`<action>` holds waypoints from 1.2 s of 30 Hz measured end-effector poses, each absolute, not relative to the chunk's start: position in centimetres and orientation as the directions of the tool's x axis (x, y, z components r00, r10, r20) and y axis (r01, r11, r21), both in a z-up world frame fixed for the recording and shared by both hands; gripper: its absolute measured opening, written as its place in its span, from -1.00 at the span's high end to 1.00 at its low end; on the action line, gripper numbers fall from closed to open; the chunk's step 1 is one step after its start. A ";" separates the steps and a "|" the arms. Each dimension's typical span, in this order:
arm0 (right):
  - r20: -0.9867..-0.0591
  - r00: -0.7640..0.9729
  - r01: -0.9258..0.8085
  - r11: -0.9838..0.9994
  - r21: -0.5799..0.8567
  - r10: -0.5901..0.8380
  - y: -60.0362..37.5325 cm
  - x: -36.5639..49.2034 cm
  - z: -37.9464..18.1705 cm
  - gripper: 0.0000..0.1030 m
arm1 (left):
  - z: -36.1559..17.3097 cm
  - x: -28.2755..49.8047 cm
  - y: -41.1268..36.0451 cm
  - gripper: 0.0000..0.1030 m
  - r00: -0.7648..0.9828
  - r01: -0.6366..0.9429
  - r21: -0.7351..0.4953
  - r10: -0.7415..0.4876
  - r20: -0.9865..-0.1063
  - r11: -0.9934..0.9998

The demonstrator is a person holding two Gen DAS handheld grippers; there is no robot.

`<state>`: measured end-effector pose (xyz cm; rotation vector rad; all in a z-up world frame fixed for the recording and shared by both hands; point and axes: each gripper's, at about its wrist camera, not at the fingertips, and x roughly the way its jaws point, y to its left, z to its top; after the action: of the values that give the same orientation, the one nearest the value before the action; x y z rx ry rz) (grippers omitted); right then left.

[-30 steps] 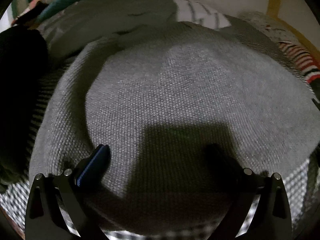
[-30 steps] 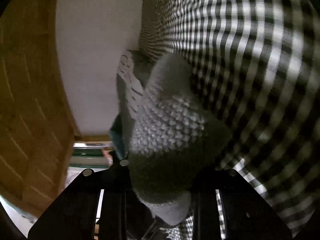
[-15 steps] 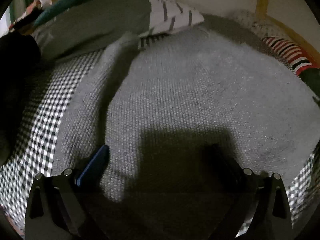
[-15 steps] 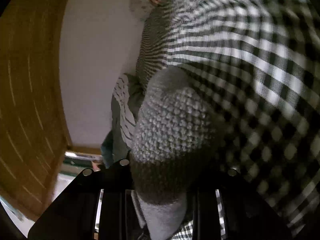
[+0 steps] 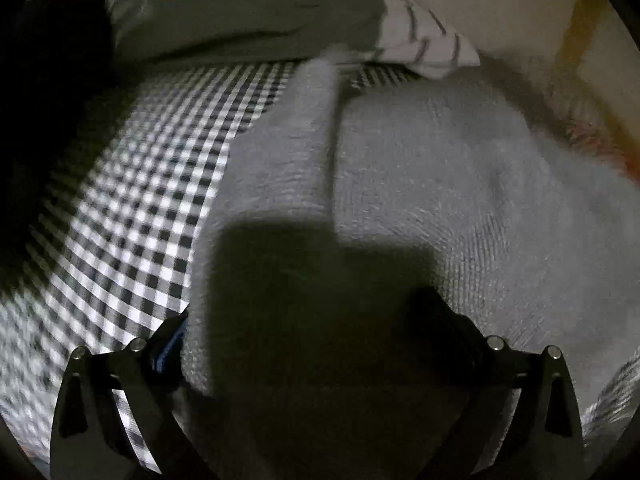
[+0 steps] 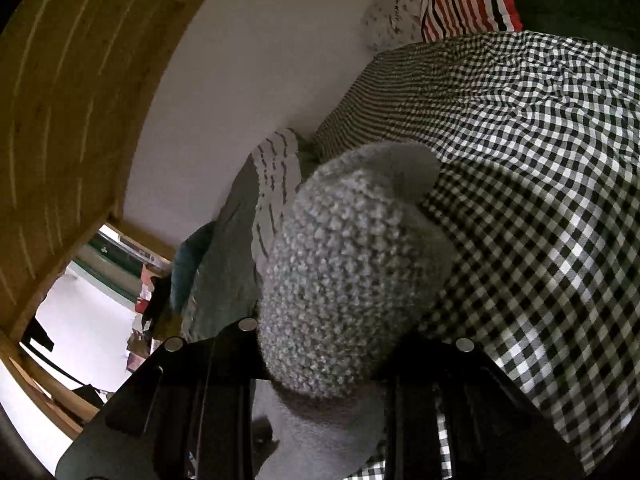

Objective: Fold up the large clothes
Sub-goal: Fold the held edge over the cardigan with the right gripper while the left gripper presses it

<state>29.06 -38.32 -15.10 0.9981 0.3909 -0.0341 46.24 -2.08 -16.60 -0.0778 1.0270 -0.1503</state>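
Note:
A grey knit sweater (image 5: 420,168) lies spread on the black-and-white checked bed cover (image 5: 140,208), one sleeve (image 5: 296,128) running toward the pillows. My left gripper (image 5: 304,328) hovers low over its near part, jaws wide apart and open. The sweater's left edge lies against the blue-padded left finger (image 5: 170,340), and the cloth between the fingers is in deep shadow. In the right wrist view, my right gripper (image 6: 328,360) is shut on a bunched piece of the grey knit (image 6: 348,264) and holds it above the checked cover (image 6: 540,160).
A white pillow with dark stripes (image 5: 420,40) and a grey-green blanket (image 5: 248,12) lie at the head of the bed by the white wall (image 6: 248,80). A red-striped garment (image 6: 468,0) sits at the far corner. A wooden frame (image 6: 72,80) stands alongside. Dark clothing (image 5: 48,100) is piled at the left.
The right gripper has risen and rolled with the knit still in it, and the bed now lies lower below it. In the left view the sweater has shifted right, baring more checked cover.

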 end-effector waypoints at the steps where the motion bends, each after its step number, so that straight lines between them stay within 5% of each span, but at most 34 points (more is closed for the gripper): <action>1: -0.340 0.929 0.207 0.559 0.803 0.144 -38.1 29.7 -14.8 0.53 | -16.1 46.2 -2.2 -0.92 0.502 0.091 -0.113 -0.144 -0.853 0.989; 7: -0.385 0.917 0.209 0.693 0.690 0.106 -35.3 31.4 -12.2 0.52 | -11.2 41.8 -6.0 -0.91 0.572 0.148 -0.082 -0.153 -0.806 0.986; 11: -0.406 0.909 0.192 0.767 0.612 0.096 -32.6 32.3 -11.0 0.52 | -15.2 41.1 -10.0 -0.92 0.574 0.191 0.106 -0.024 -0.819 0.976; 15: -0.420 0.902 0.152 0.838 0.523 0.098 -29.7 32.8 -9.5 0.52 | -15.5 39.9 -9.6 -0.92 0.628 0.190 0.114 -0.032 -0.777 0.975; 23: -0.434 0.891 0.021 0.944 0.329 0.132 -21.9 34.0 -7.8 0.52 | -14.1 40.8 -4.6 -0.92 0.631 0.087 0.014 -0.044 -0.774 0.996; 36: -0.474 0.864 -0.172 0.984 0.037 0.169 -8.9 36.8 -8.1 0.52 | -11.2 38.6 3.1 -0.91 0.484 0.140 -0.327 -0.353 -0.800 0.934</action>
<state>36.80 -8.93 -8.13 -0.0067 0.4964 0.1787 38.63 3.13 -11.15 -0.2298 1.0239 -0.3038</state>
